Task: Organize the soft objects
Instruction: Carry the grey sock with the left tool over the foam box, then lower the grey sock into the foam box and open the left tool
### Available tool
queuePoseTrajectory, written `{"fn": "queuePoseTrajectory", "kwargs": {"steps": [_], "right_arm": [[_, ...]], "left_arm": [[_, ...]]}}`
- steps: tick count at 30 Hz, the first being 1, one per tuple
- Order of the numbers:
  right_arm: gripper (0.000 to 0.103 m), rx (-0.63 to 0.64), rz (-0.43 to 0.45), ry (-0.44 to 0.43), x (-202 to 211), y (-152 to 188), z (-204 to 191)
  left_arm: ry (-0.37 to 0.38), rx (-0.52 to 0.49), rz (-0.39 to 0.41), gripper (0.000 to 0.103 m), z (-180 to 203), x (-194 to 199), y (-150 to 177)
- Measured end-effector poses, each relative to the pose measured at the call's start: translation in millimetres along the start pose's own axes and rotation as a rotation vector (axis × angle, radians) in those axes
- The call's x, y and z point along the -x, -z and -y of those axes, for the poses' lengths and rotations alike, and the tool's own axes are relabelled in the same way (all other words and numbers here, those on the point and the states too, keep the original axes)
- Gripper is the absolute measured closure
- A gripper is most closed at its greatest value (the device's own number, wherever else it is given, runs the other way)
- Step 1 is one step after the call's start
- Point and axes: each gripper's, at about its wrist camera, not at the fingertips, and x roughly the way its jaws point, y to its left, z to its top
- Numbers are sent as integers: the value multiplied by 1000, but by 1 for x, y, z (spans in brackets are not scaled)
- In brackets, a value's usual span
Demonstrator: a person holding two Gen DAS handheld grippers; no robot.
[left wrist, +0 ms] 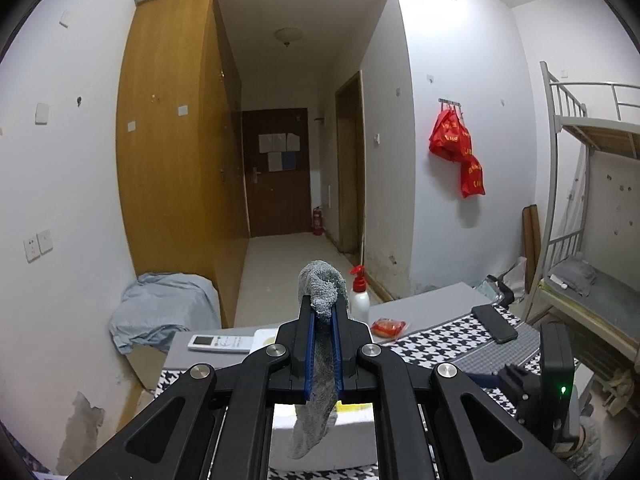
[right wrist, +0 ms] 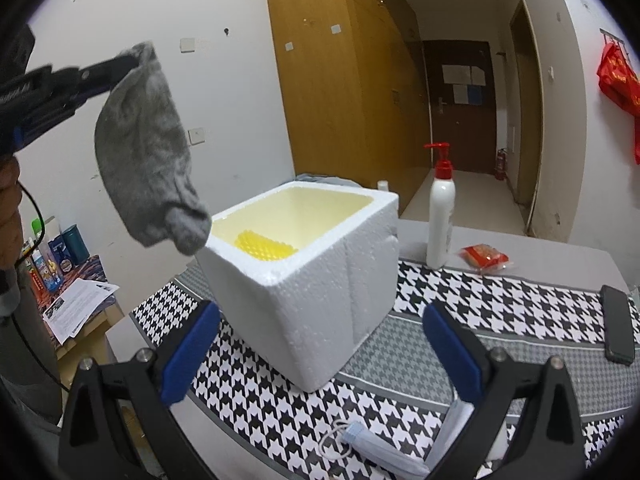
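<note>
A: Item 1, left gripper [left wrist: 324, 316]. Condition?
B: Jaws closed tight on the grey sock [left wrist: 318, 344]. Sock bunched above the blue pads, the rest hanging below them. In the right wrist view the same gripper [right wrist: 134, 58] enters from 9 o'clock, and the sock [right wrist: 148, 148] dangles in the air up and to the left of the foam box.

A: Item 2, right gripper [right wrist: 320, 356].
B: Jaws spread wide, nothing between the blue pads [right wrist: 192, 354]. Pointed toward the box.

A: Item 3, foam box [right wrist: 320, 304].
B: White, open top, cream interior, standing on the houndstooth cloth [right wrist: 500, 312] over the surface. 1 yellow bumpy object [right wrist: 264, 246] lies inside at the bottom; what it is I cannot tell.

A: Other soft goods?
B: 1 pale blue face mask [right wrist: 380, 444], folded, on the cloth at 6 o'clock of the box, near the right gripper.

A: Sundries on the surface?
B: 1 white pump bottle [right wrist: 440, 216] with red top, at 2 o'clock of the box. 1 red packet [right wrist: 484, 258] just right of the bottle. 1 dark phone [right wrist: 618, 322] at 3 o'clock, near the edge. 1 white remote [left wrist: 222, 343], seen from the left wrist view at 10 o'clock of the left gripper.
</note>
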Motion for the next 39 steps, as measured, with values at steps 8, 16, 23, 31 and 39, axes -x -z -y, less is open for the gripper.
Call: {"fn": "queuePoseTrajectory", "kwargs": {"steps": [8, 16, 23, 31, 39], "right_arm": [[1, -21, -17, 23, 4, 12, 9], [1, -32, -51, 60, 8, 27, 15], [1, -47, -64, 84, 10, 35, 20], [1, -75, -67, 127, 15, 40, 30], [1, -115, -81, 170, 15, 44, 45]], "left_arm": [[-7, -14, -6, 95, 5, -17, -5], [6, -6, -65, 95, 2, -46, -1], [-14, -15, -87, 95, -1, -65, -1], [-5, -43, -143, 95, 3, -98, 6], [-14, -50, -282, 62, -2, -137, 27]]}}
